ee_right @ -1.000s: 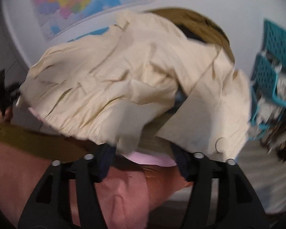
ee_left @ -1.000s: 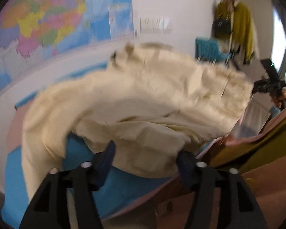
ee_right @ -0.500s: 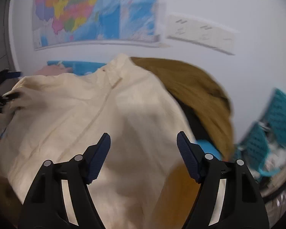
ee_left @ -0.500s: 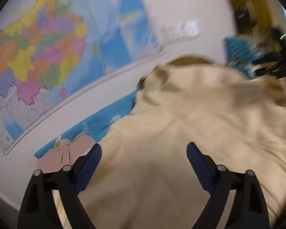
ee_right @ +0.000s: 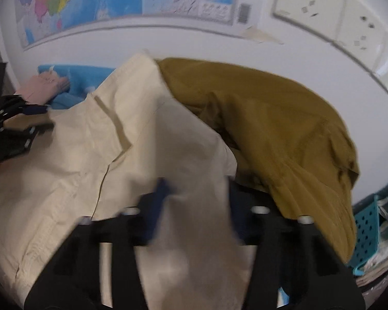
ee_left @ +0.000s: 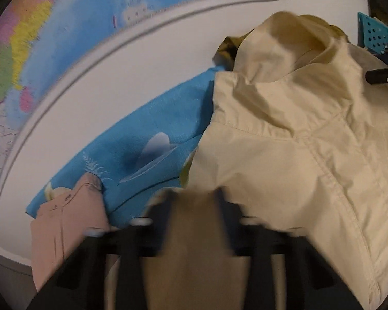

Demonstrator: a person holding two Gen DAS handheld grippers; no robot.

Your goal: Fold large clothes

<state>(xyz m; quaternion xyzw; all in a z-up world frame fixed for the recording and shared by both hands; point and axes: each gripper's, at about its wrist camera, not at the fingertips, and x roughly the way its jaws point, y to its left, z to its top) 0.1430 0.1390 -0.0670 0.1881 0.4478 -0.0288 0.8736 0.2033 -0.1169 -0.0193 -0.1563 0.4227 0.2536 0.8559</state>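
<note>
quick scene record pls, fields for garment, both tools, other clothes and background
garment: cream jacket, spread over the pile, collar toward the wall
left tool: blurred, fingers astride a fold of the jacket; grip unclear
right tool: blurred, fingers astride jacket fabric; grip unclear
other clothes: mustard garment behind the jacket, pink garment at the left
surface: blue sheet
background: wall map, teal basket at the right

Cream collared jacket [ee_left: 292,149], spread front-up and rumpled, collar raised, partly overlapping an olive-brown garment [ee_right: 266,129]
</note>
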